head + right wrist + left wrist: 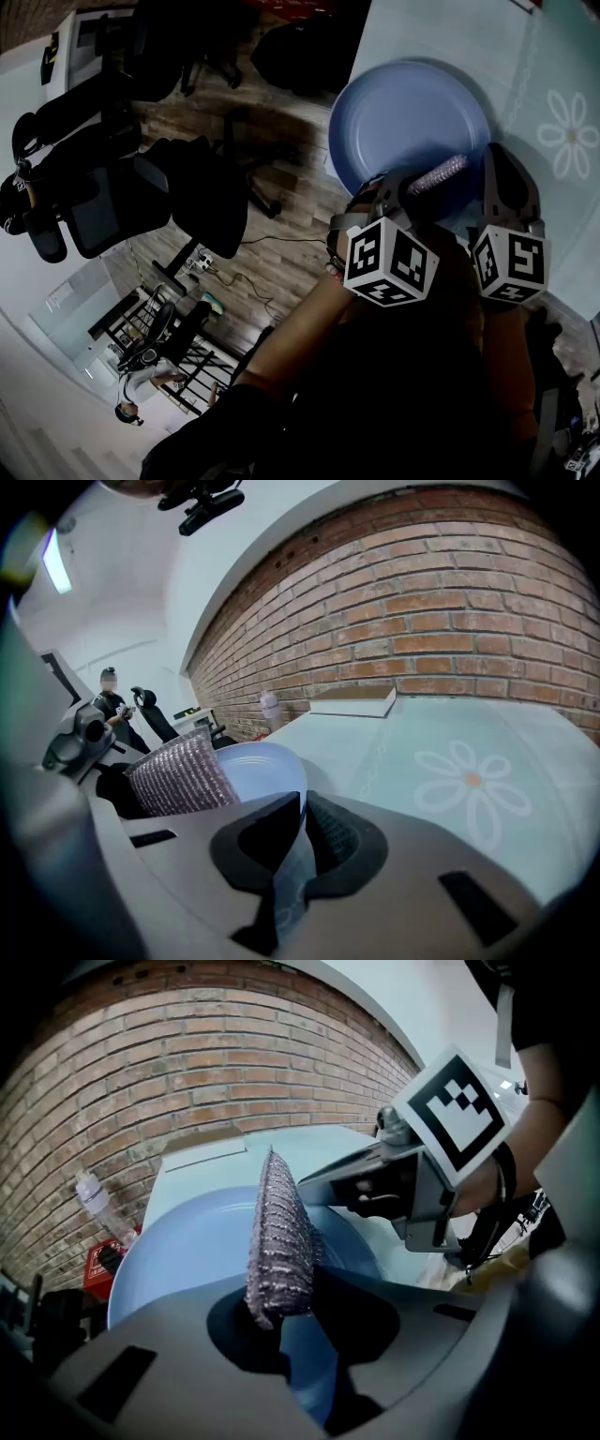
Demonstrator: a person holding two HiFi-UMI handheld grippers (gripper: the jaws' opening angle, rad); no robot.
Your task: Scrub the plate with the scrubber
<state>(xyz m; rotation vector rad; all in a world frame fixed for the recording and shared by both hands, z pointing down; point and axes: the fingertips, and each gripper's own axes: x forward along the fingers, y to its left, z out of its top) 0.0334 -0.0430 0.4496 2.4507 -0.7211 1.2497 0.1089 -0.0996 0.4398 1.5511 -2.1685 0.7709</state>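
We've got the L gripper point(419, 187) clamped on the silvery mesh scrubber point(441, 173), jaws nearly together, w/ the scrubber standing edge-on over the blue plate point(403, 117) by its near rim. R gripper point(497, 183) pinches the plate's rim btwn its jaws. Plate's at the corner of the pale table point(562, 56), partly past the edge.

blue plate point(403, 117), silvery-purple scrubber point(279, 1241), flower-printed table point(570, 134)

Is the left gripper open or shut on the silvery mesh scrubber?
Shut. The left gripper has its jaws pinching the lower end of the silvery mesh scrubber, which stands over the round blue plate.
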